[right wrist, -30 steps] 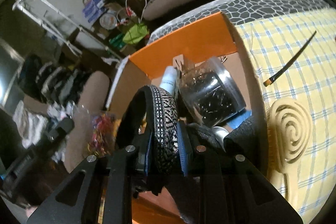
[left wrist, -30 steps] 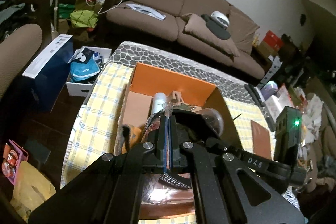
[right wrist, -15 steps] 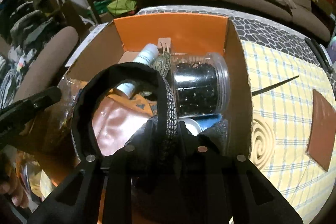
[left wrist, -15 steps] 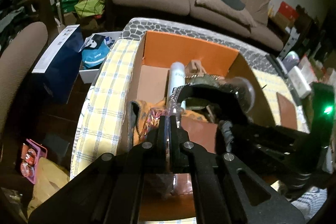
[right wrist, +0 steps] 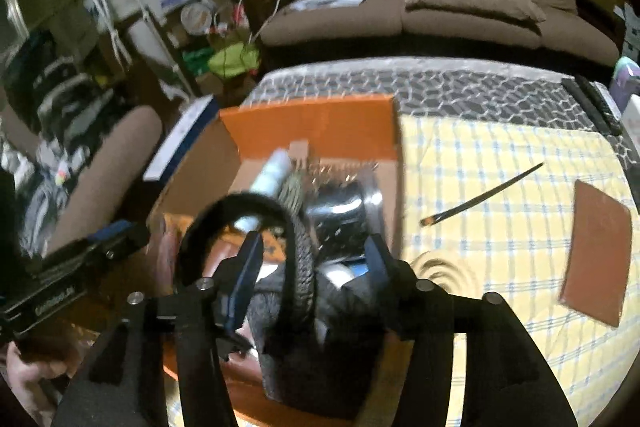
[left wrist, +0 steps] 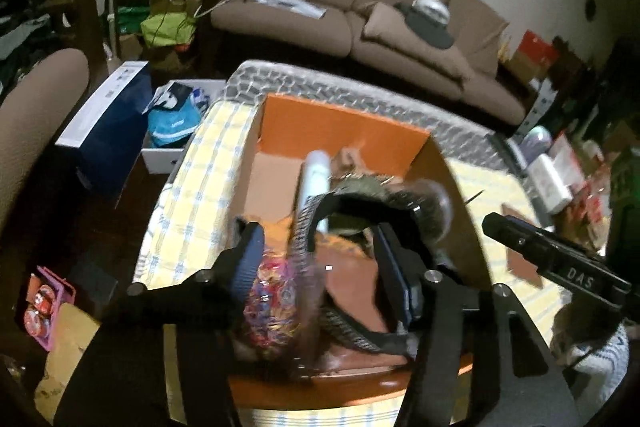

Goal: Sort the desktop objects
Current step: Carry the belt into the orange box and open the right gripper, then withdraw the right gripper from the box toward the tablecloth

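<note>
Left wrist: left tongs (left wrist: 326,263) opening over orange box (left wrist: 340,127), bag of rubber bands (left wrist: 272,295) between, unpinched; right tongs (right wrist: 312,263) opening, headband (right wrist: 298,263) loose between

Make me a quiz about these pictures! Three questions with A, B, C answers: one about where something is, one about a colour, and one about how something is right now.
1. Where does the thin brush lie?
A. on the checked cloth, right of the box
B. inside the box
C. on the sofa

2. What colour is the far inside wall of the box?
A. green
B. orange
C. white

3. How are the right gripper jaws?
A. clamped on the brush
B. apart, with the black patterned band between them
C. clamped on the flat brown piece

Answers:
1. A: the right wrist view shows the brush on the yellow checks, outside the box.
2. B: both views show that wall bright orange.
3. B: the jaws are opening and their pads stand clear of the band on both sides.
</note>
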Available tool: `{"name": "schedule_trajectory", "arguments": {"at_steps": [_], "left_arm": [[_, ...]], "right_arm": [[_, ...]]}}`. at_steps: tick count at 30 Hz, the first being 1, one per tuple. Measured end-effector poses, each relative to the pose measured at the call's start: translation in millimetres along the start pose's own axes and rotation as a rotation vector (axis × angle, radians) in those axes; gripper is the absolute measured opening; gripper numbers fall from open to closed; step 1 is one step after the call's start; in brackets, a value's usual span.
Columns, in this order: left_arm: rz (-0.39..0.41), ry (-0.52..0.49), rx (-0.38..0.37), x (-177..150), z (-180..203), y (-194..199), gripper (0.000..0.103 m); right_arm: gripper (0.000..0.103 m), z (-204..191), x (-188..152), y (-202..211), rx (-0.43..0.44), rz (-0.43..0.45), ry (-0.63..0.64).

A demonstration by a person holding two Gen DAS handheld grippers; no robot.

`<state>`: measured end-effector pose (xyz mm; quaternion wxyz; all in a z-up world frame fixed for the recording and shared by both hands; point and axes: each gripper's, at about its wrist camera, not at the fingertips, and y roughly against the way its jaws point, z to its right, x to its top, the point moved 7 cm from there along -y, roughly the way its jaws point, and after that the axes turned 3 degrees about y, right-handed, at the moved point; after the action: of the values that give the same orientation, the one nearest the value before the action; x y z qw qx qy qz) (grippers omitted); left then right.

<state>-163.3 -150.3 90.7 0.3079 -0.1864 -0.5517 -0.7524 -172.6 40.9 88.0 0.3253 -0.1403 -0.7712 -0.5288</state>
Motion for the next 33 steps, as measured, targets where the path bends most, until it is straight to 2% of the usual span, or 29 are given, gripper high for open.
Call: {"name": "schedule_trajectory", "arguments": {"at_steps": [4, 10, 13, 22, 26, 33], "left_arm": [[0.01, -0.021, -0.027, 0, 15, 4, 0.06], [0.005, -0.077, -0.097, -9, 56, 3, 0.064], [-0.006, -0.137, -0.132, -22, 85, 2, 0.065], [-0.081, -0.383, -0.24, -91, 190, -2, 0.065], [-0.131, -0.456, -0.245, -126, 222, -12, 0.065], [-0.201, -0.53, -0.221, -170, 248, -35, 0.065]], "right_arm": [[0.07, 29, 5, 15, -0.034, 0.028, -0.04], [0.076, 85, -1, 31, -0.096, 0.042, -0.124], [0.078, 107, -6, 38, -0.119, 0.044, -0.149], [0.078, 156, -23, 48, -0.161, 0.019, -0.193], [0.078, 170, -29, 53, -0.16, 0.008, -0.205], [0.078, 188, -42, 55, -0.15, -0.021, -0.218]]}}
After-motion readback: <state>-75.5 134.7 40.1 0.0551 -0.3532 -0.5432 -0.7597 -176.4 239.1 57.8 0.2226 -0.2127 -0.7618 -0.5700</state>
